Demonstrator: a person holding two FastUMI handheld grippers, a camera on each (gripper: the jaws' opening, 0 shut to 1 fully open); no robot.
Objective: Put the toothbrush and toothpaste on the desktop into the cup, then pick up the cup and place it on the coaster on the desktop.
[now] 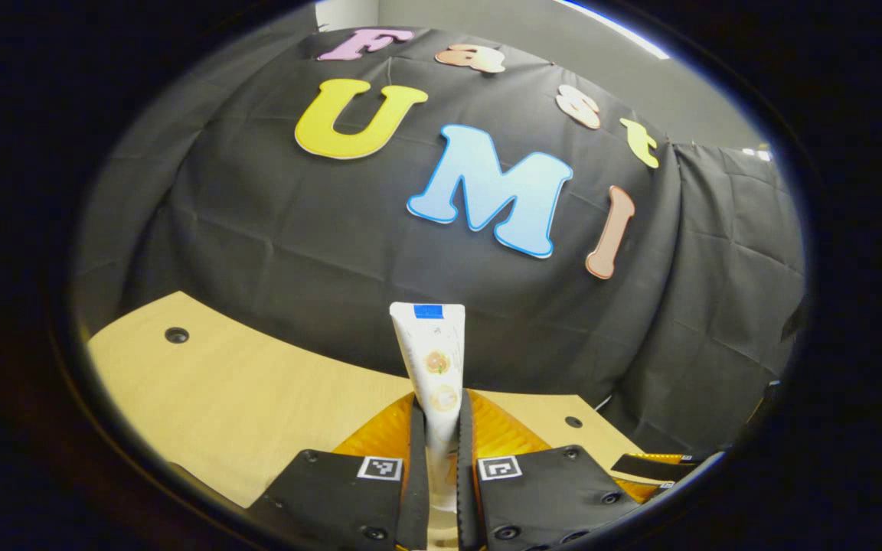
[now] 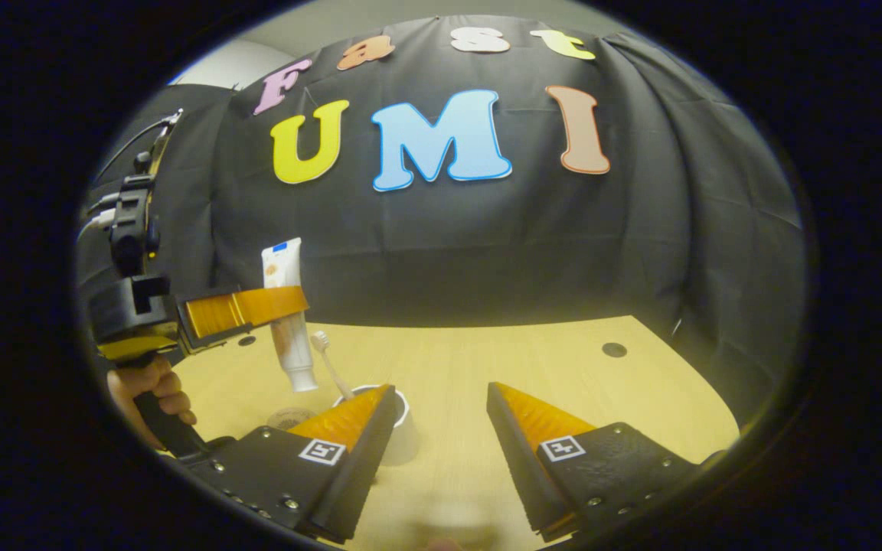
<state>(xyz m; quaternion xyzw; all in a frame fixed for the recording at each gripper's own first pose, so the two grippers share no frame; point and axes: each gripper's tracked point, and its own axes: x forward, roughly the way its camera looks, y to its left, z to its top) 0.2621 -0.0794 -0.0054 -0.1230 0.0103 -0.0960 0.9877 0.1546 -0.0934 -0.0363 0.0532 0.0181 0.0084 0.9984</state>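
Left gripper view: lower end of the toothpaste tube (image 1: 435, 367) lost between the left tool's (image 1: 441, 444) fingers; cap not visible there.

Right gripper view: cup (image 2: 401, 428) mostly masked by a finger of the right tool (image 2: 441, 417); a rim arc and part of the wall show. Toothbrush (image 2: 328, 363) handle vanishes into the cup. Coaster (image 2: 290, 418) half hidden behind the same finger. Hand (image 2: 151, 390) holding the left tool cut by the view's edge. Blurred patch on the bench (image 2: 487, 367) at bottom centre; cannot tell what.
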